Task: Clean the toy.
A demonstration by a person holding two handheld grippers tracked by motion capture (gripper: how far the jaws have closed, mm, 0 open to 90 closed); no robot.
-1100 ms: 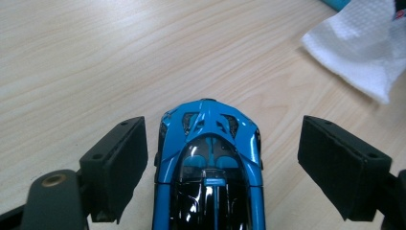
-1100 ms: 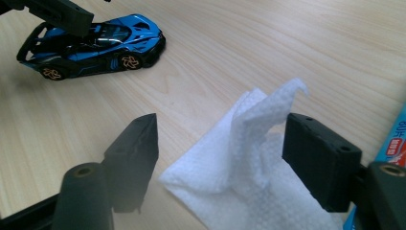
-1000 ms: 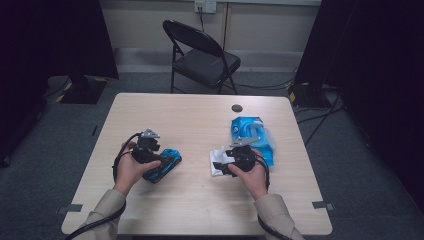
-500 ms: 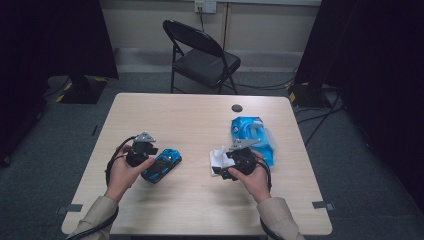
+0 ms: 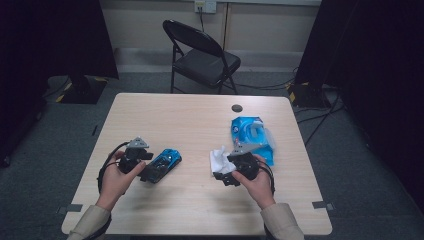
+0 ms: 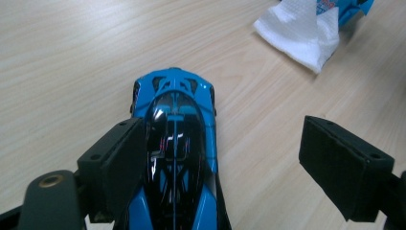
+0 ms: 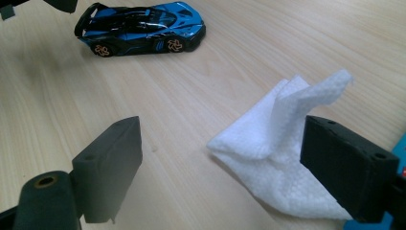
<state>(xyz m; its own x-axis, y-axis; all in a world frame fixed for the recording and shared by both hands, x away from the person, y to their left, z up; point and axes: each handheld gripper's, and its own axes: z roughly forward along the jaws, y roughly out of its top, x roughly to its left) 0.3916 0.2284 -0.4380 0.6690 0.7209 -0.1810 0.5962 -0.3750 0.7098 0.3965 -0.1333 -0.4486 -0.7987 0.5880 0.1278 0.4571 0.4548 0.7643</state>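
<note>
Left gripper (image 5: 145, 167) farther from toy car (image 5: 162, 164)

left tongs (image 5: 150, 170) drew back leftward.

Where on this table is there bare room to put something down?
The far left stretch of the table, beyond the toy car, is bare, and so is the near edge between the hands. It is crowded around the white wipe and blue packet.

A pale wooden desk (image 5: 190, 125) carries a blue toy car (image 5: 162, 164) at its near left, a crumpled white tissue (image 5: 218, 159) beside a blue packet (image 5: 250, 132), and a small dark disc (image 5: 237, 108) near the far edge.
</note>
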